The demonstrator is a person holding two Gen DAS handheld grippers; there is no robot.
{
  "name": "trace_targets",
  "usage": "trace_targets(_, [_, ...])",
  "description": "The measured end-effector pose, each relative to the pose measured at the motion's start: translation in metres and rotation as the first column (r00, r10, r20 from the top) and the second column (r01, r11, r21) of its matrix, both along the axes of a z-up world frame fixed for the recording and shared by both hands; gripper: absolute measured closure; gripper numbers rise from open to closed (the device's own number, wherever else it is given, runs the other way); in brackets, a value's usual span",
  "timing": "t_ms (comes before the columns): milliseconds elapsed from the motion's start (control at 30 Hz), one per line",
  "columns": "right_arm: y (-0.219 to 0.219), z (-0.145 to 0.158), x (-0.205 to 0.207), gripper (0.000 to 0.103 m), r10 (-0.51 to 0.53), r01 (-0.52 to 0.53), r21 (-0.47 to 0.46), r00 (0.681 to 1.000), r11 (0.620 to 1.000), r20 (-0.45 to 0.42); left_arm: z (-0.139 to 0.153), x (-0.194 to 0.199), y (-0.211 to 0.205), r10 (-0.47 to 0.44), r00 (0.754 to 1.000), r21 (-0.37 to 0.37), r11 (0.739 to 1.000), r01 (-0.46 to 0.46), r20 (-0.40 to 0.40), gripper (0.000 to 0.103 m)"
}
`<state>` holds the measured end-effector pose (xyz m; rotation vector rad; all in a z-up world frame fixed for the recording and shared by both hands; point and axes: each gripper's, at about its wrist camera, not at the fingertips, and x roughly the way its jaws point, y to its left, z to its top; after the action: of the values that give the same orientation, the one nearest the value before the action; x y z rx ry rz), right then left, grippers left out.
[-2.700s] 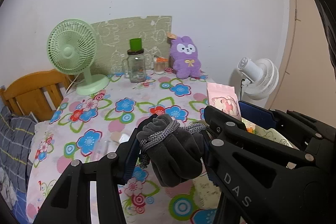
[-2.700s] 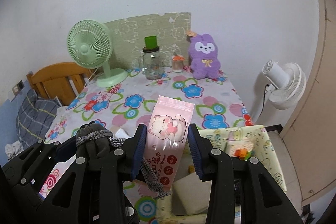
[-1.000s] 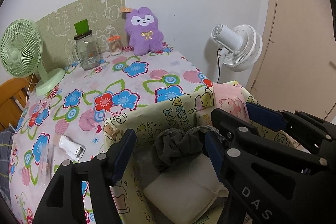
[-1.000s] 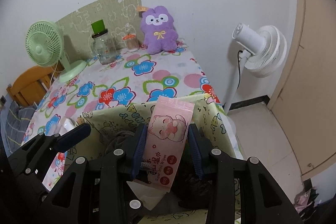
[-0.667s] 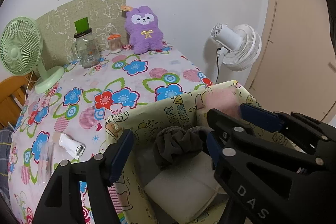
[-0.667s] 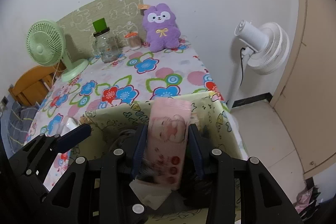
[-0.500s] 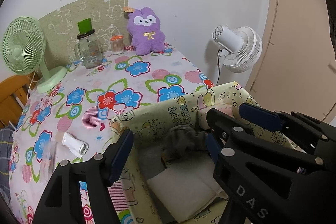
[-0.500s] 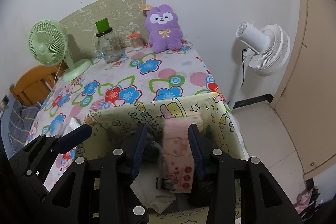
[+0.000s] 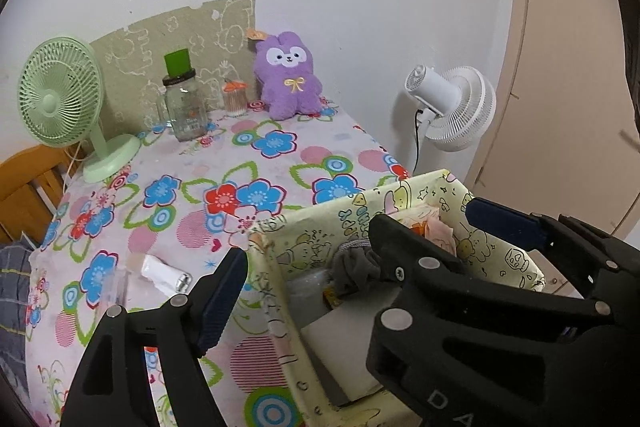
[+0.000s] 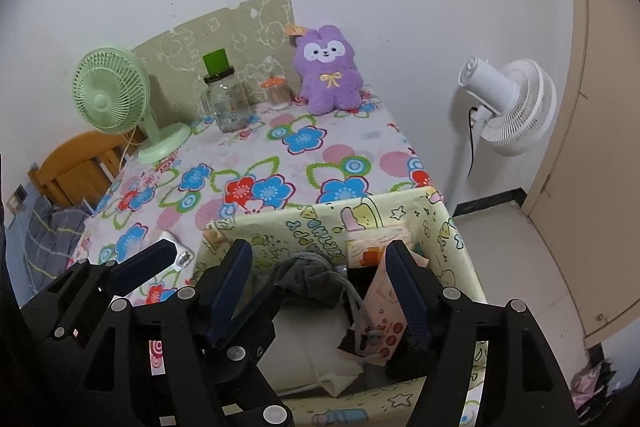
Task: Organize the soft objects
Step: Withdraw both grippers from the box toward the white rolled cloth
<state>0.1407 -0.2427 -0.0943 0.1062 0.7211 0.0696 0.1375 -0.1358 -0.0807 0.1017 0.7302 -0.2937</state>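
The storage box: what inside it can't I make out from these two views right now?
- Box floor, both views: covered by the gray pouch, the pink packet and a white pad.
- Near corner, right wrist view: hidden behind the right gripper, its jaws opening with nothing pressed.
- Right half, left wrist view: blocked by the left gripper.
- Packet print: too small.

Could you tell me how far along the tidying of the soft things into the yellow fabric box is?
Done: the grey cloth bundle and the pink tissue pack lie inside the fabric box. In hand: nothing; the left gripper and right gripper are both opening, clear of those items. Left: the purple plush sits at the table's far end; it may be next.
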Motion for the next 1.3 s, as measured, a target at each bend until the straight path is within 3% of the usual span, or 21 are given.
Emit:
trace_targets(333, [0.019, 0.018, -0.011, 0.018, -0.010, 0.010, -0.010, 0.999, 1.000, 0.040, 0.017, -0.012, 0.020, 0.029, 0.998, 0.001, 1.000, -0.029, 0.050, 0.014])
trace_targets(933, [0.065, 0.039, -0.027, 0.005, 0.037, -0.035, -0.030, 0.995, 0.999, 0.095, 0.036, -0.029, 0.067, 0.094, 0.990, -0.010, 0.996, -0.093, 0.104, 0.001])
trace_targets(1300, [0.096, 0.047, -0.027, 0.004, 0.077, -0.072, -0.046, 0.992, 0.996, 0.105, 0.041, -0.032, 0.096, 0.138, 0.984, -0.030, 0.990, -0.135, 0.112, 0.001])
